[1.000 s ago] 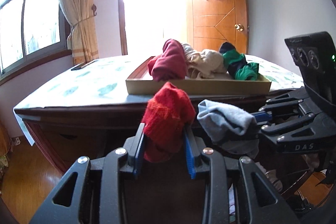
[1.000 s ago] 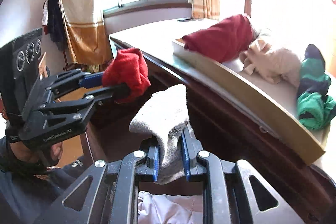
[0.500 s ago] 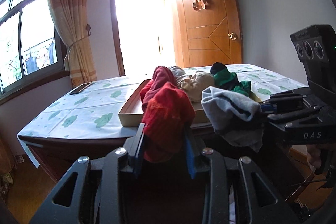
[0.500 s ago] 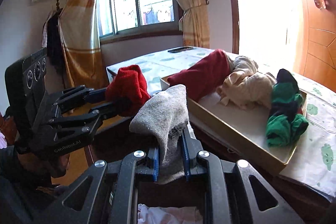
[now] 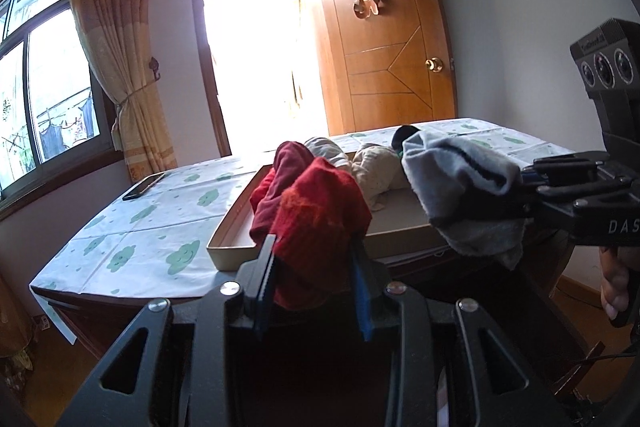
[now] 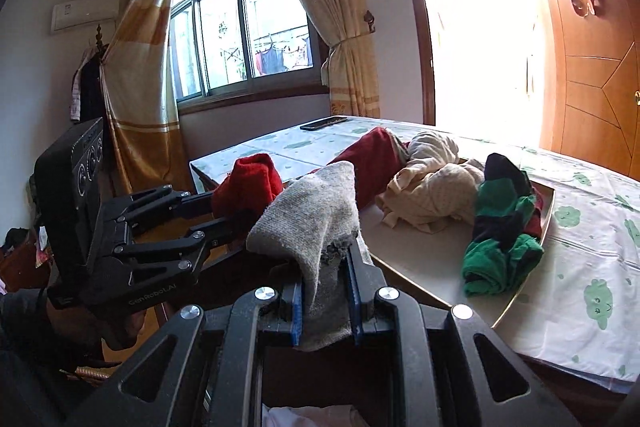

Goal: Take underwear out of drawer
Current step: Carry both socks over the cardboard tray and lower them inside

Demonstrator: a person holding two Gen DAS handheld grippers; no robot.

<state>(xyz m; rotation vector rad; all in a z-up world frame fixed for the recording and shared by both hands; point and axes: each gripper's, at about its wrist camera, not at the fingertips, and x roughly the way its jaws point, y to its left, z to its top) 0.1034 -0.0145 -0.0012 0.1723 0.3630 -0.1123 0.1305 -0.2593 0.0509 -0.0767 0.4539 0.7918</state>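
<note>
Currently the red underwear [image 5: 320,223] is clamped in the left hand-held gripper [image 5: 314,279]; the grey underwear [image 6: 316,223] is clamped in the right hand-held gripper [image 6: 326,303]. Both are held up just short of the tray [image 5: 228,247] on the counter [image 5: 132,227]. The tray already holds garments [image 6: 432,195]. Judged: both pieces out of the drawer; depositing remains. White fabric [image 6: 304,419] below the tray suggests more to fetch.
</note>
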